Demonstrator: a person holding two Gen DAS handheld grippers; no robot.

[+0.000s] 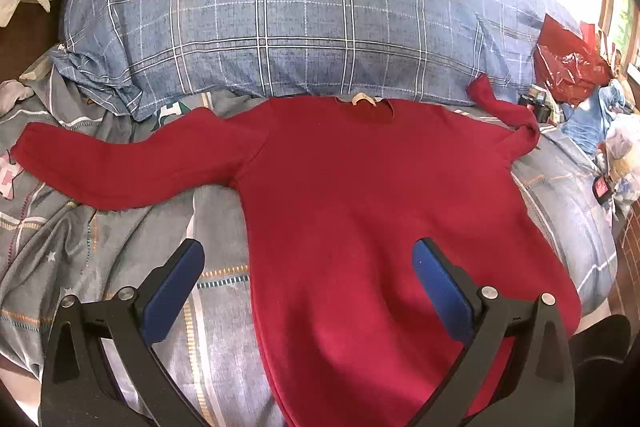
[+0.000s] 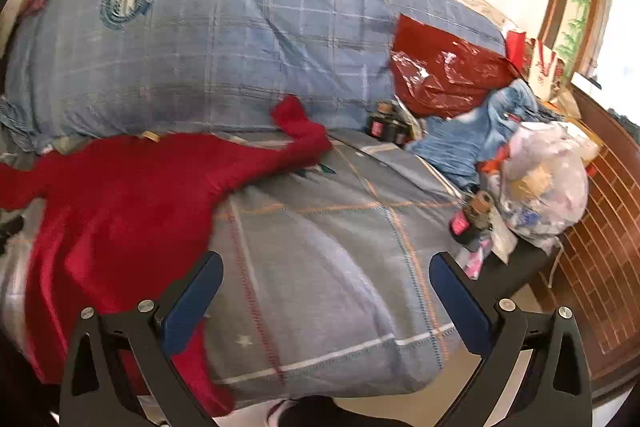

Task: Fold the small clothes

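Observation:
A small red long-sleeved sweater (image 1: 360, 195) lies flat on the bed, collar toward the far pillow. Its left sleeve (image 1: 120, 163) stretches out sideways; its right sleeve (image 1: 504, 111) is bunched and curled up near the pillow. My left gripper (image 1: 308, 259) hovers open above the sweater's lower left part, with nothing between its blue pads. In the right wrist view the sweater (image 2: 120, 203) fills the left side, its crumpled sleeve (image 2: 300, 127) at centre. My right gripper (image 2: 326, 275) stands open over the bare grey bedsheet (image 2: 320, 247), to the right of the sweater.
A big blue plaid pillow (image 1: 280, 15) lies across the bed's far side. At the right are a red plastic bag (image 2: 444, 71), blue cloth (image 2: 460, 139), a clear stuffed bag (image 2: 544, 179) and small bottles (image 2: 384, 127). The bed's edge drops off at the right by a wooden bedframe (image 2: 600, 227).

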